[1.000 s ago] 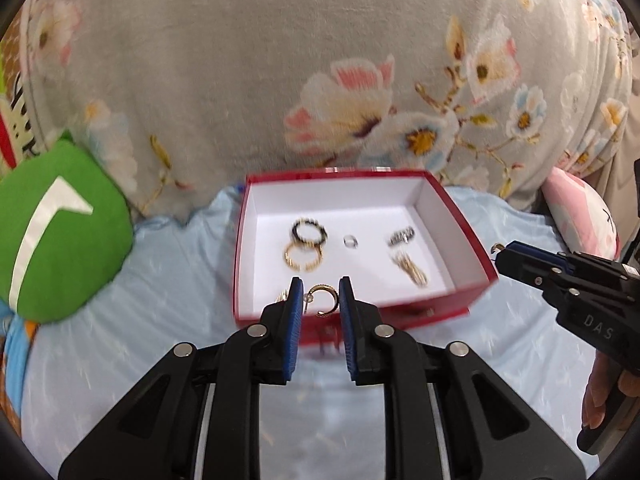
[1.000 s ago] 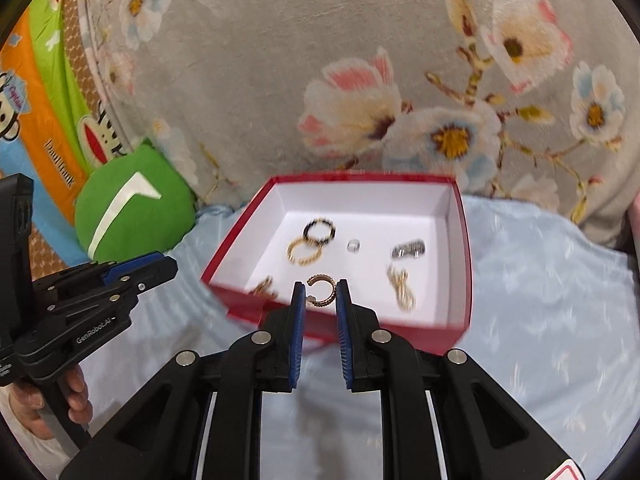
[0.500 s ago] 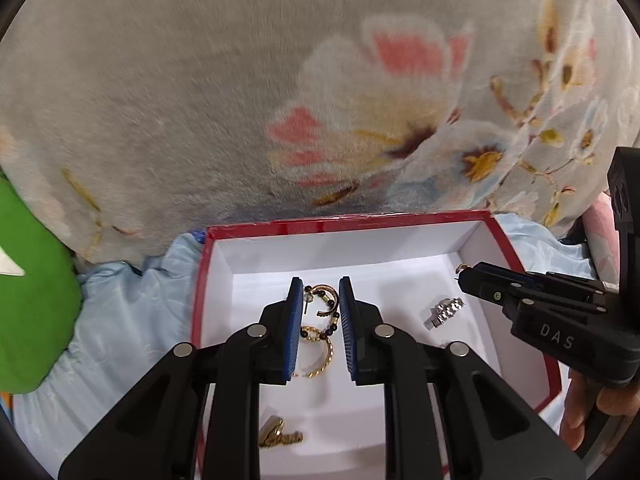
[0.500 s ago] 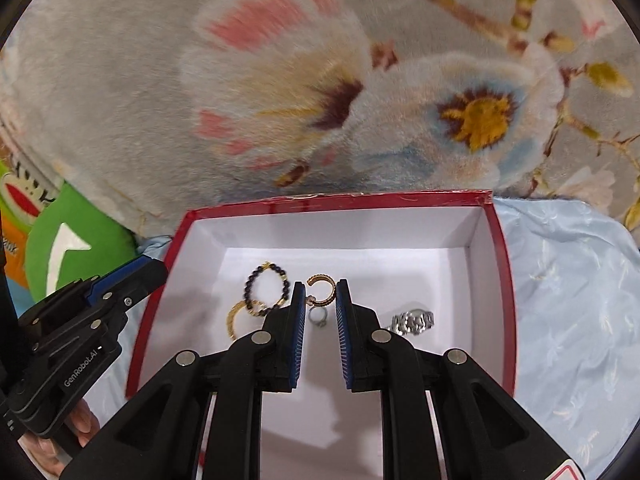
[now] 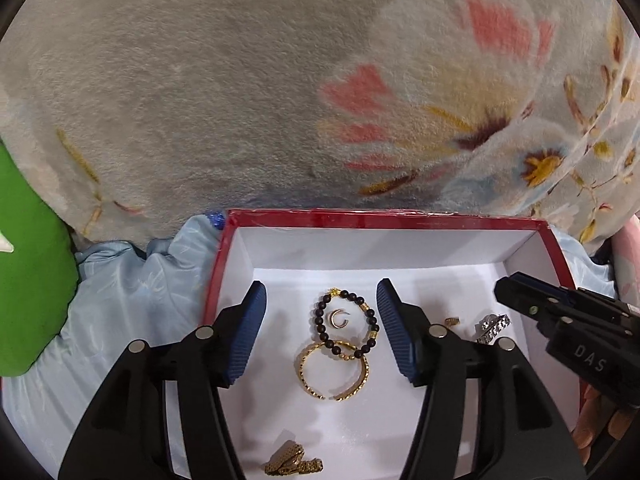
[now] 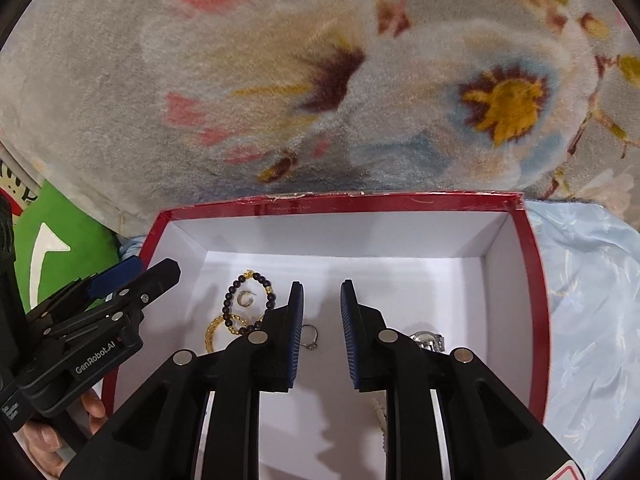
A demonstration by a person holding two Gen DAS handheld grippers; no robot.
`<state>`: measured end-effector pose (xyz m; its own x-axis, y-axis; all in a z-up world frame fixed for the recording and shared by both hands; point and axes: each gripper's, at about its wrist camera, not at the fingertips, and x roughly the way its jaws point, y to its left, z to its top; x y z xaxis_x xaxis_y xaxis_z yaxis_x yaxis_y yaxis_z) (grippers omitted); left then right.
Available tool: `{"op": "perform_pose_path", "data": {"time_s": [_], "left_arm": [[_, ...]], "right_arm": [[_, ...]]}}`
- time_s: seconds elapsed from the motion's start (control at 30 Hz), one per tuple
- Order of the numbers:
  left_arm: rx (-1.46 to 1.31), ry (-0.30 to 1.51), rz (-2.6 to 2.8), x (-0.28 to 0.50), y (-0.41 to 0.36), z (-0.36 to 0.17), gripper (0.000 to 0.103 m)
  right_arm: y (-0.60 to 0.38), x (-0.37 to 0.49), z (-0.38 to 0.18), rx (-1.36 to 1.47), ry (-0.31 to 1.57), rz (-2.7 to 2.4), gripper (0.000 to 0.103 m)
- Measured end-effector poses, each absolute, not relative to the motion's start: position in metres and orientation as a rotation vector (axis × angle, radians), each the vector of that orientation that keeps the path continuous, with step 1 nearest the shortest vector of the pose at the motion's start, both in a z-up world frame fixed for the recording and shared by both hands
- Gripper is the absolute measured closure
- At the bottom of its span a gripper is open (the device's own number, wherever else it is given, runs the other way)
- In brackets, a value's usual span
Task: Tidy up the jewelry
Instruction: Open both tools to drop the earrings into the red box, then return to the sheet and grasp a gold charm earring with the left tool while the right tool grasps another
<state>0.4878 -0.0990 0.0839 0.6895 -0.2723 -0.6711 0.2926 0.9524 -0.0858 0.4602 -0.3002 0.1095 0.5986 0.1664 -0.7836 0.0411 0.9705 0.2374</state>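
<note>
A red box (image 5: 380,218) with a white inside holds the jewelry. My left gripper (image 5: 322,294) hangs over its left half, jaws opening, nothing pressed between them. Below the gap lies a black bead bracelet (image 5: 370,316) with a small gold crescent earring (image 5: 339,318) inside its loop, and a twisted gold bangle (image 5: 308,376) overlaps it. My right gripper (image 6: 322,292) is over the middle of the box (image 6: 340,202), jaws opening, the gap bare. A small silver ring (image 6: 310,336) lies by its left finger. The left gripper (image 6: 140,276) shows at the left there.
A grey floral blanket (image 5: 280,80) rises right behind the box. A green cushion (image 5: 28,280) sits at the left and light blue sheet (image 6: 592,320) lies under the box. A silver chain piece (image 5: 492,326) and a gold clasp piece (image 5: 294,462) also lie in the box.
Both grippers came forward from in front of the box to over its inside. The left jaws opened and dropped the gold earring inside the bead bracelet. The right jaws parted; their gold hoop is gone.
</note>
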Motion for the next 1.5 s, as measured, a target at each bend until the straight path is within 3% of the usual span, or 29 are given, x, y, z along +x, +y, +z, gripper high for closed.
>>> {"op": "perform_pose_path", "data": {"time_s": [0.13,0.27,0.4,0.5,0.8,1.07,1.5], "left_arm": [[0.039,0.711,-0.320,0.464,-0.086,0.099,0.044],[0.048,0.682,-0.335,0.421,-0.066,0.116,0.033],[0.041,0.682,-0.353,0.365,-0.044,0.123,0.033],[0.072,0.709,-0.357,0.316,-0.030,0.116,0.033],[0.125,0.821,-0.398,0.184,-0.012,0.053,0.033],[0.076,0.934,-0.444,0.120,-0.024,0.002,0.033],[0.070,0.976,-0.475,0.094,-0.044,-0.017,0.033]], "right_arm": [[-0.302,0.429,0.133,0.238,0.877,0.089,0.084],[-0.308,0.370,0.159,0.244,0.817,0.103,0.082],[-0.310,0.298,0.168,0.228,0.800,0.098,0.081],[-0.307,0.237,0.164,0.175,0.810,0.062,0.076],[-0.278,0.098,0.106,0.065,0.948,-0.005,0.076],[-0.260,0.072,0.064,0.120,1.026,0.015,0.076],[-0.255,0.092,0.034,0.125,1.061,0.000,0.076]]}}
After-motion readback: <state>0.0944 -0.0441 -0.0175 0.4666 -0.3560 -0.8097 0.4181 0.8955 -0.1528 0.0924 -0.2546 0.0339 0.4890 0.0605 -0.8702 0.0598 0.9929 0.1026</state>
